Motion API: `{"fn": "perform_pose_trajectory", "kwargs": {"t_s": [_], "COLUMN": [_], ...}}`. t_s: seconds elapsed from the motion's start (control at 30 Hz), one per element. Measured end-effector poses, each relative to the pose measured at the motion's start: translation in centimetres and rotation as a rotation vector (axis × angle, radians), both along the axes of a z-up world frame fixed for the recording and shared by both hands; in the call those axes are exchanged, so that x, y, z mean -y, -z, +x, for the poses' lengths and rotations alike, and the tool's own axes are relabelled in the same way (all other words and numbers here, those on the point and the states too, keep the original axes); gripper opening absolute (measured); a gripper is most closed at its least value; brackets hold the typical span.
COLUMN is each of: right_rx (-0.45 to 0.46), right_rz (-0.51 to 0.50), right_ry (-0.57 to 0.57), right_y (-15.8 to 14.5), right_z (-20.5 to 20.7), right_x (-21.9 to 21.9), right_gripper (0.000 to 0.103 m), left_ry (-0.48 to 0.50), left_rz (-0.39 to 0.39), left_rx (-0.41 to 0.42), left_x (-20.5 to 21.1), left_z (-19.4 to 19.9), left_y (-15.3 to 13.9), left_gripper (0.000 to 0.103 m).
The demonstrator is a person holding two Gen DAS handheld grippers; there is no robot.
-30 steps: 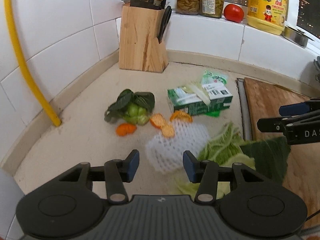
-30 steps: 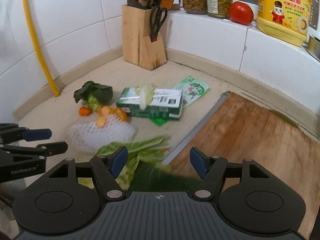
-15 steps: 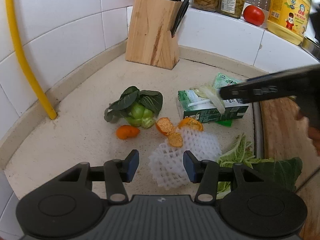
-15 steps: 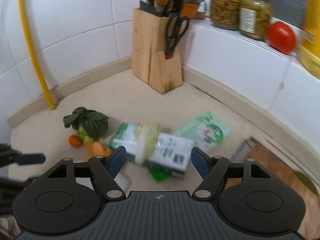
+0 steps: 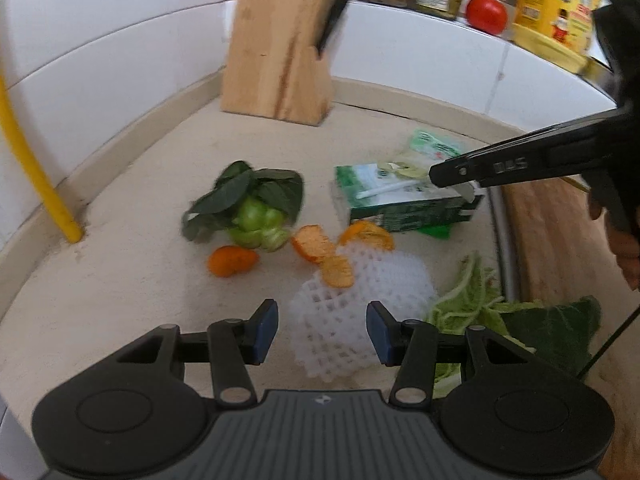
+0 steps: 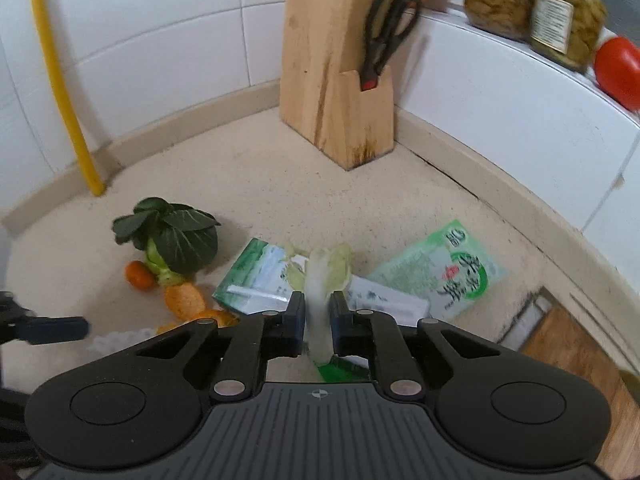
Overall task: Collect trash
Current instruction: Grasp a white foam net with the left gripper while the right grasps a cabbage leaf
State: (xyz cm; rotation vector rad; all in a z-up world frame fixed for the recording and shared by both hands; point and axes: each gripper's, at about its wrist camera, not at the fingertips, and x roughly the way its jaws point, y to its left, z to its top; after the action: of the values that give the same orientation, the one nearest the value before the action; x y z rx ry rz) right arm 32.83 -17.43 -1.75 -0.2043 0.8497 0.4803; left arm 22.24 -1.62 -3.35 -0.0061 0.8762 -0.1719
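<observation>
Surface: a speckled beige counter (image 6: 248, 184) in a corner of white tiled wall (image 6: 152, 40), with a raised tiled ledge (image 5: 420, 40) along the back. A yellow pipe (image 6: 60, 80) runs down the wall to the counter. A wooden cutting board (image 5: 560, 232) lies at the right. A wooden knife block (image 6: 332, 92) stands in the corner, black scissors (image 6: 384, 32) slotted in its side. On the ledge: a yellow bottle (image 5: 556, 12), two jars (image 6: 532, 4) and a tomato (image 5: 486, 14).

Trash, scattered over the counter: large green leaves (image 5: 512, 320) beside the board; a green and white carton (image 5: 400, 204) lying flat; a white foam net (image 5: 360, 300); a green printed packet (image 6: 444, 272) just behind the carton; a small leafy green vegetable (image 6: 172, 240); orange peel pieces (image 5: 320, 248), one resting on the net; a pale cabbage leaf (image 6: 324, 280) draped over the carton.

Left gripper (image 5: 322, 332): jaws partly open, nothing held, the near end of the foam net lying between them without visible contact.

Right gripper (image 6: 318, 316): jaws have just been closing and now pinch the pale cabbage leaf, which stands between the pads above the carton.
</observation>
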Motion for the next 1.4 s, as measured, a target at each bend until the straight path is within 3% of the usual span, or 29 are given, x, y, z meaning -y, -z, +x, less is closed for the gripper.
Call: {"fn": "perform_pose_trajectory", "kwargs": {"t_s": [0.27, 0.33, 0.4, 0.5, 0.63, 0.73, 0.9, 0.93, 1.0, 1.13, 1.27, 1.37, 1.4], "right_rx": [-0.006, -0.010, -0.015, -0.033, -0.044, -0.052, -0.071, -0.075, -0.080, -0.106, -0.099, -0.083, -0.079], "right_rz": [0.136, 0.160, 0.179, 0.210, 0.240, 0.254, 0.254, 0.248, 0.243, 0.208, 0.158, 0.145, 0.142], "right_ry": [0.000, 0.006, 0.010, 0.013, 0.026, 0.029, 0.027, 0.025, 0.021, 0.007, 0.013, 0.011, 0.010], "right_y": [-2.6, -2.8, -3.0, -3.0, -2.9, -2.8, -2.3, -2.1, -1.7, -0.6, 0.4, 0.5, 0.5], "right_z": [-3.6, -4.3, -5.0, -5.7, -6.8, -7.7, -8.7, -8.8, -9.0, -9.0, -8.9, -8.7, -8.5], "right_x": [3.7, 4.4, 5.0, 5.6, 6.5, 6.8, 6.9, 6.8, 6.6, 6.1, 5.7, 5.6, 5.5], "right_gripper": [0.015, 0.015, 0.015, 0.015, 0.015, 0.015, 0.015, 0.015, 0.015, 0.019, 0.042, 0.064, 0.066], "left_ry": [0.023, 0.045, 0.068, 0.092, 0.112, 0.087, -0.053, -0.076, -0.099, -0.089, -0.105, -0.106, -0.103], "left_rz": [-0.033, -0.031, -0.056, -0.064, -0.146, -0.213, -0.227, -0.231, -0.228, -0.210, -0.244, -0.264, -0.262], "left_rx": [-0.069, -0.080, -0.096, -0.103, -0.105, -0.075, -0.084, -0.084, -0.105, -0.123, -0.116, -0.110, -0.107], "left_x": [0.1, 0.4, 0.5, 0.5, -0.4, -1.8, -4.5, -5.0, -5.5, -5.1, -5.2, -4.8, -4.6], "left_z": [2.4, 2.2, 1.8, 0.3, -2.0, -3.1, -3.0, -3.3, -3.4, -2.8, -1.8, -1.3, -1.2], "left_y": [1.7, 1.6, 1.4, 0.9, -0.4, -1.2, -0.2, 0.0, 0.8, 1.9, 2.5, 2.6, 2.5], "left_gripper": [0.041, 0.032, 0.017, 0.012, 0.010, 0.010, 0.010, 0.011, 0.023, 0.038, 0.056, 0.057, 0.057]}}
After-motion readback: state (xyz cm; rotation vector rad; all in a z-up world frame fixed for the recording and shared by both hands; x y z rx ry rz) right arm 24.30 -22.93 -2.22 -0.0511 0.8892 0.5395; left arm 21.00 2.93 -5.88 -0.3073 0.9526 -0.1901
